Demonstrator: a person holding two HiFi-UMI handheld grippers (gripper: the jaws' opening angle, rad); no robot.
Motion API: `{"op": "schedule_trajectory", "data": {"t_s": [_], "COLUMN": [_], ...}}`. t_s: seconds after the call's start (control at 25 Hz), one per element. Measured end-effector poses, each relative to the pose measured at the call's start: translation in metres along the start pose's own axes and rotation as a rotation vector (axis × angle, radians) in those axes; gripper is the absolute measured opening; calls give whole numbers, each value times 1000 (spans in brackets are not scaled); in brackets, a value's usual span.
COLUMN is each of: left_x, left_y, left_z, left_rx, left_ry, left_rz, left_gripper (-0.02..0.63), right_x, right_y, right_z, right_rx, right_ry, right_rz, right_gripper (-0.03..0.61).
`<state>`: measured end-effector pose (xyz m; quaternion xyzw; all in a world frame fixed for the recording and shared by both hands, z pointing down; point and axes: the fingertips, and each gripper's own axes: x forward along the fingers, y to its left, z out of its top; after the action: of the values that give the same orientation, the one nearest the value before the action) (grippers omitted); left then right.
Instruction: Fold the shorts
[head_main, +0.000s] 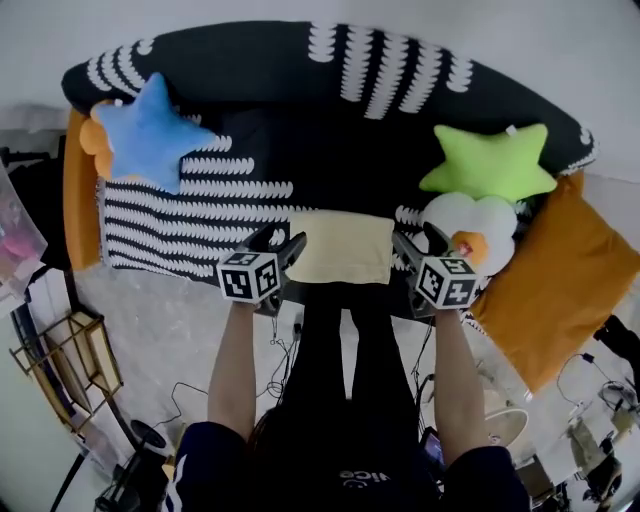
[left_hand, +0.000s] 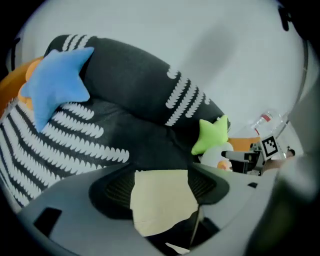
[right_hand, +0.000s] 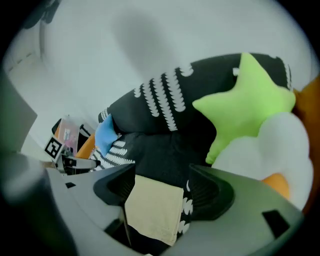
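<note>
Cream shorts lie folded mid-frame on the black sofa; left gripper and right gripper hover wide open, empty.

Wide-angle view along the right gripper, its two dark grey jaws standing wide apart with nothing pressed between the pads. Framed in the gap, lower down, the pale yellow shorts lie folded into a neat rectangle on the seat of a black sofa patterned with rows of white marks (neither pad touches the fabric). A lime green star cushion leans against the sofa back at the right, with a white cushion just below it. Far left, a blue cushion and the left gripper with its square-marker cube. A plain pale wall fills the top.
</note>
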<state>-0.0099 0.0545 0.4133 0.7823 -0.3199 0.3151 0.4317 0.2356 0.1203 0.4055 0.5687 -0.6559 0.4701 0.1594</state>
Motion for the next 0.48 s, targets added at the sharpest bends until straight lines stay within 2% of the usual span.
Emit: {"op": "schedule_trajectory", "data": {"t_s": [0.08,0.2,0.32,0.48], "left_x": [-17,-37,-63,-100], "left_y": [-20,-43,-69,-96], "left_z": [11,39,54,65], "left_rx": [59,160,255,294], "left_ry": [-35,-94,-122,-169], "left_rz": [-21,-26,-15,-14], "left_gripper": [337,341,341,341], "right_x": [-22,-47,-77,-112], "right_y": [16,38,59,80], "right_z": [12,35,42,45], "right_rx": [-101,-194,-237,-251], "right_ry": [-26,-82,-110,-135], "right_rz": [-17,-42,-69,-102], "right_gripper": [336,334,334,334]}}
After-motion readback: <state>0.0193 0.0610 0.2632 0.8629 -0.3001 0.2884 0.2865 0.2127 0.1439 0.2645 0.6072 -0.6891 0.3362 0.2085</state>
